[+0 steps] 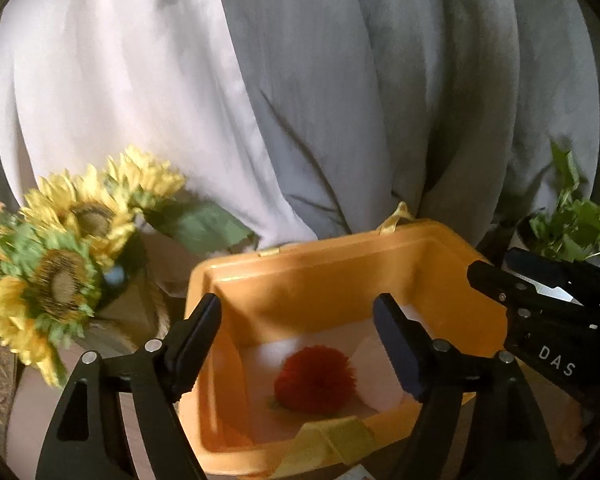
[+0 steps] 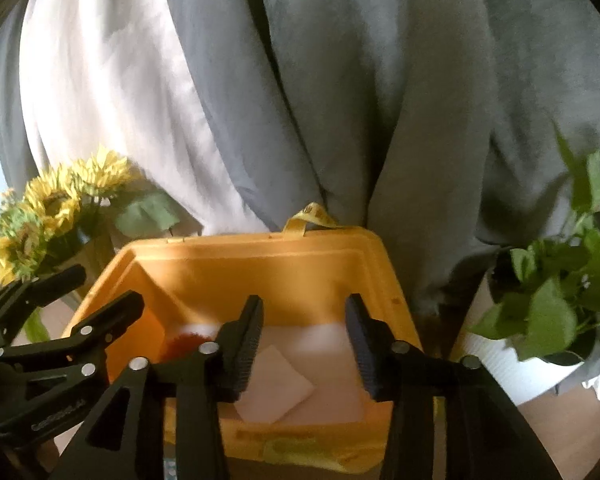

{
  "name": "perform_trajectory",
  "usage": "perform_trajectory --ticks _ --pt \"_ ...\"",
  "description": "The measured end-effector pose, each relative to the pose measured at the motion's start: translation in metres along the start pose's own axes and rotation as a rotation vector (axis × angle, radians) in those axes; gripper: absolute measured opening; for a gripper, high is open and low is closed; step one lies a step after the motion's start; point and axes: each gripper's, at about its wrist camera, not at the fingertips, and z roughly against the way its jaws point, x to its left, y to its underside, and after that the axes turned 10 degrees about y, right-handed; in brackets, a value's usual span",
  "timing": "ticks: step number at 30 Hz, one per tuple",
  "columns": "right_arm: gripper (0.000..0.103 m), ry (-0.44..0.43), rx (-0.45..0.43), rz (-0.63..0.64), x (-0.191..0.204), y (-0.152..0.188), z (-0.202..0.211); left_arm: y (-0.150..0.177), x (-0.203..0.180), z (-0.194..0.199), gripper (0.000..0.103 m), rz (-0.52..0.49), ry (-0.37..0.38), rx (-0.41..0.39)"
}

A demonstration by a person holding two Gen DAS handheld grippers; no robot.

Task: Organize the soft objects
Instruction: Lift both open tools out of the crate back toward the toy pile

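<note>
Hovering over the open orange bin (image 1: 452, 236), both grippers have their jaws spread with nothing between the pads. In the left wrist view, the left gripper (image 1: 300, 340) frames the red pom-pom (image 1: 315, 380), which lies on the bin floor just below and ahead of the fingertips, at about 6 o'clock from the midpoint between them; it is round, so it offers no long axis to line up with. A white round pad (image 1: 374, 372) sits beside it at its 3 o'clock, touching or nearly so. The right gripper (image 2: 304, 340) hangs over the other half of the bin, where a pale square cloth (image 2: 276, 390) lies flat at roughly 6 o'clock from its fingertips, one corner pointing toward 12 o'clock. The pom-pom shows at that gripper's 9 o'clock, partly hidden by its left finger. I judge the left hand nearer the pom-pom and the right nearer the cloth. Both items already rest inside the bin.
</note>
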Motion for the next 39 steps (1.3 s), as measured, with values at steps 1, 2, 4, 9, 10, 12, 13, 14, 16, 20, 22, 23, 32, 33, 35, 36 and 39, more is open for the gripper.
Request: perform_trajectory --ticks 1,2,4,9,10,12,13,14,16,20,22,23,32,33,35,36,39 --pt "0.049 0.007 -0.010 -0.003 -0.001 -0.001 0.006 -0.001 -0.002 0.007 0.079 0.000 0.001 -0.011" --pt "0.049 0.017 -0.021 -0.003 0.000 -0.002 0.011 -0.002 -0.004 0.013 0.081 0.001 -0.002 -0.021" --pt "0.049 0.011 -0.041 -0.013 -0.002 -0.003 0.023 -0.004 -0.008 0.027 0.083 0.001 -0.013 -0.044" --pt "0.053 0.008 -0.072 -0.036 -0.007 -0.004 0.052 -0.005 -0.016 0.057 0.084 -0.014 -0.025 -0.081" --pt "0.054 0.007 -0.076 -0.040 -0.009 -0.003 0.059 -0.005 -0.017 0.064 0.084 -0.017 -0.026 -0.089" --pt "0.054 0.017 -0.091 -0.046 -0.010 -0.002 0.072 -0.003 -0.019 0.076 0.084 -0.021 -0.029 -0.101" --pt "0.054 0.020 -0.097 -0.048 -0.010 -0.002 0.076 -0.002 -0.020 0.083 0.084 -0.025 -0.030 -0.109" --pt "0.054 0.020 -0.102 -0.049 -0.011 0.000 0.082 -0.002 -0.021 0.088 0.084 -0.026 -0.030 -0.113" --pt "0.054 0.026 -0.117 -0.055 -0.013 0.002 0.094 0.000 -0.024 0.101 0.085 -0.034 -0.032 -0.127" --pt "0.054 0.028 -0.132 -0.062 -0.018 0.007 0.114 0.006 -0.032 0.123 0.086 -0.040 -0.033 -0.143" --pt "0.054 0.036 -0.136 -0.064 -0.020 0.011 0.125 0.009 -0.036 0.132 0.086 -0.045 -0.034 -0.146" --pt "0.054 0.037 -0.138 -0.066 -0.021 0.013 0.129 0.011 -0.038 0.136 0.086 -0.046 -0.032 -0.146" --pt "0.054 0.045 -0.138 -0.084 -0.025 0.036 0.166 0.031 -0.050 0.168 0.087 -0.059 -0.020 -0.141" --pt "0.054 0.045 -0.137 -0.086 -0.025 0.038 0.170 0.034 -0.051 0.171 0.087 -0.059 -0.015 -0.137" --pt "0.054 0.047 -0.130 -0.087 -0.025 0.043 0.176 0.041 -0.052 0.176 0.087 -0.054 -0.007 -0.126" --pt "0.054 0.049 -0.129 -0.088 -0.025 0.046 0.179 0.045 -0.053 0.179 0.087 -0.053 -0.004 -0.121" --pt "0.054 0.063 -0.128 -0.093 -0.025 0.056 0.186 0.055 -0.055 0.186 0.087 -0.059 0.017 -0.110"
